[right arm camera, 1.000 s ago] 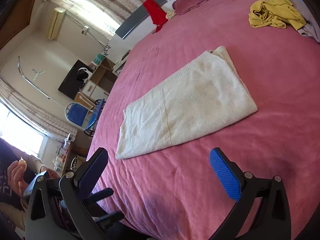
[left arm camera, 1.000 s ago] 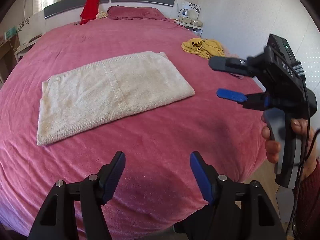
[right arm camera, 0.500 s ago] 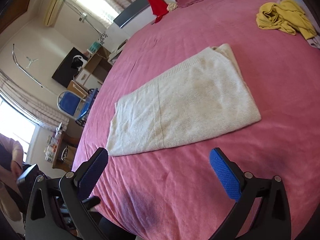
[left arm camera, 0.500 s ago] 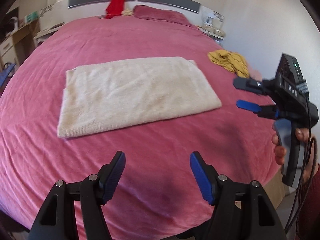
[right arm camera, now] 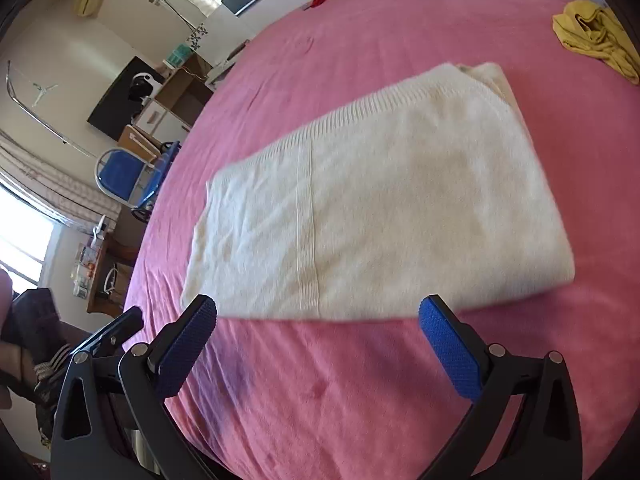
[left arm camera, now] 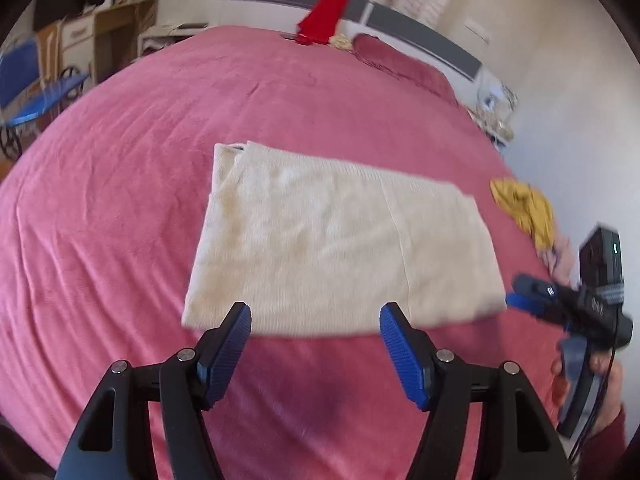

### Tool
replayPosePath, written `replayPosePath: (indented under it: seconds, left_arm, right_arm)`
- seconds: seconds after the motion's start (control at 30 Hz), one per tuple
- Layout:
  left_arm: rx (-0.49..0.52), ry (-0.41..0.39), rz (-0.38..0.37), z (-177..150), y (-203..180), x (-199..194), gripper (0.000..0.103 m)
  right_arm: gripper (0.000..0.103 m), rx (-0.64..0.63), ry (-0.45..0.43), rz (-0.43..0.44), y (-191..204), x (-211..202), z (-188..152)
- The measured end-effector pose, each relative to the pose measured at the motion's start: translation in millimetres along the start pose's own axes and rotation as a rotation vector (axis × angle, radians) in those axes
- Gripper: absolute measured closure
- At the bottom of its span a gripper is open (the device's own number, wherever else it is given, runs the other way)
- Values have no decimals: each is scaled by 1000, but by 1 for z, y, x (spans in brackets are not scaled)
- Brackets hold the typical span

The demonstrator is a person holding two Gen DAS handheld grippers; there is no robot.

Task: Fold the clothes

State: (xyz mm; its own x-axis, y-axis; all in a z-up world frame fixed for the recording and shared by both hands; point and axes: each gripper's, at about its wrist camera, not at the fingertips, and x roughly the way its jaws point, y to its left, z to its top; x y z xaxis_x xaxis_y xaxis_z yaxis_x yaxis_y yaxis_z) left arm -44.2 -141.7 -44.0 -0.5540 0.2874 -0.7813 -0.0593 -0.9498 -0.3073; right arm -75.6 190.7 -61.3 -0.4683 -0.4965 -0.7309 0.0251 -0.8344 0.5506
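A cream knitted garment (left arm camera: 340,248) (right arm camera: 380,208) lies folded into a flat rectangle on the pink bedspread (left arm camera: 120,184) (right arm camera: 360,400). My left gripper (left arm camera: 315,342) is open, its blue pads just short of the garment's near edge. My right gripper (right arm camera: 318,338) is open too, close above the same near edge. In the left wrist view the right gripper (left arm camera: 532,300) shows at the right by the garment's near right corner, held by a hand (left arm camera: 600,384). Neither gripper holds anything.
A crumpled yellow garment (left arm camera: 524,208) (right arm camera: 596,36) lies at the bed's right side. A red cloth (left arm camera: 326,16) hangs over the headboard beside a pink pillow (left arm camera: 404,64). A blue chair (right arm camera: 128,176) and wooden furniture stand left of the bed.
Both grippers have moved in toward the cream garment, which now fills more of each view. The left wrist view has swung round to the left. Both stay open.
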Motion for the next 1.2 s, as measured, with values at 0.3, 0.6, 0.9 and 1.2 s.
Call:
replayPosePath:
  seconds: [0.3, 0.6, 0.9, 1.2]
  left_arm:
    - [-16, 41, 34, 44, 11, 84, 34]
    - [111, 16, 40, 29, 28, 99, 34]
    - [-163, 4, -79, 76, 109, 100, 34]
    - [-222, 80, -83, 78, 139, 125, 34]
  right_arm:
    - [0, 32, 107, -56, -28, 52, 62]
    - [0, 51, 166, -105, -81, 57, 71]
    - [0, 169, 74, 124, -151, 12, 114]
    - [0, 241, 130, 167, -195, 39, 123]
